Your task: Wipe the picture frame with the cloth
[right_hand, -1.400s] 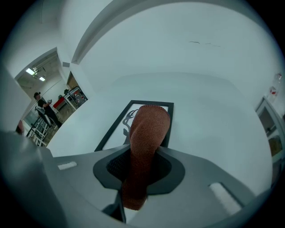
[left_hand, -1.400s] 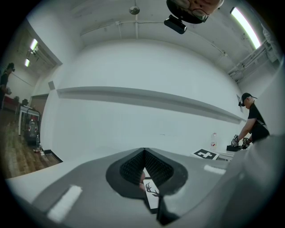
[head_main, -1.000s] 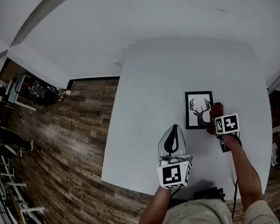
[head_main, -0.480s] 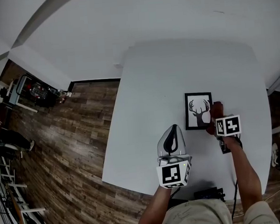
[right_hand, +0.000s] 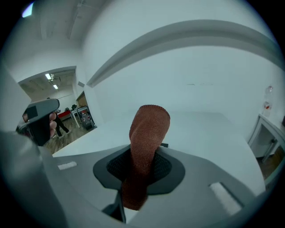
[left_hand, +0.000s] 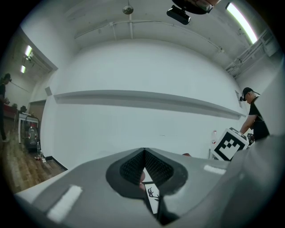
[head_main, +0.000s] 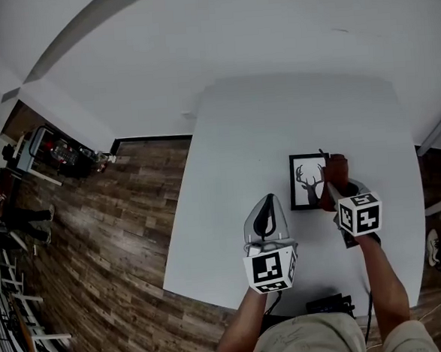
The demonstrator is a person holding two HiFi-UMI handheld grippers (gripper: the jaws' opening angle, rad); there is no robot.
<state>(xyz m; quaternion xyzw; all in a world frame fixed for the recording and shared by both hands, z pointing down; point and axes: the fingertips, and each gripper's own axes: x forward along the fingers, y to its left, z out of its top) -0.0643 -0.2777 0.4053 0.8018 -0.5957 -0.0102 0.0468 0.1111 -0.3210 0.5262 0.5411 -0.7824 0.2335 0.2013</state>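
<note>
The black picture frame (head_main: 307,182) with a deer print lies flat on the white table (head_main: 228,171). My right gripper (head_main: 333,188) is shut on a rust-brown cloth (head_main: 335,169), which sits over the frame's right edge. In the right gripper view the cloth (right_hand: 147,142) stands up out of the shut gripper (right_hand: 141,165). My left gripper (head_main: 267,200) hovers left of and nearer than the frame, shut and holding nothing. In the left gripper view a strip of the frame (left_hand: 153,196) shows below the joined tips of the gripper (left_hand: 144,154).
A black device (head_main: 329,304) with a cable lies at the table's near edge. Wood floor (head_main: 97,240) lies left of the table, with furniture (head_main: 53,149) far off. A person (left_hand: 254,116) stands to the right in the left gripper view.
My right gripper has tilted, its marker cube swinging nearer to me. The cloth has moved from beside the frame onto its right edge. The left gripper has barely moved.
</note>
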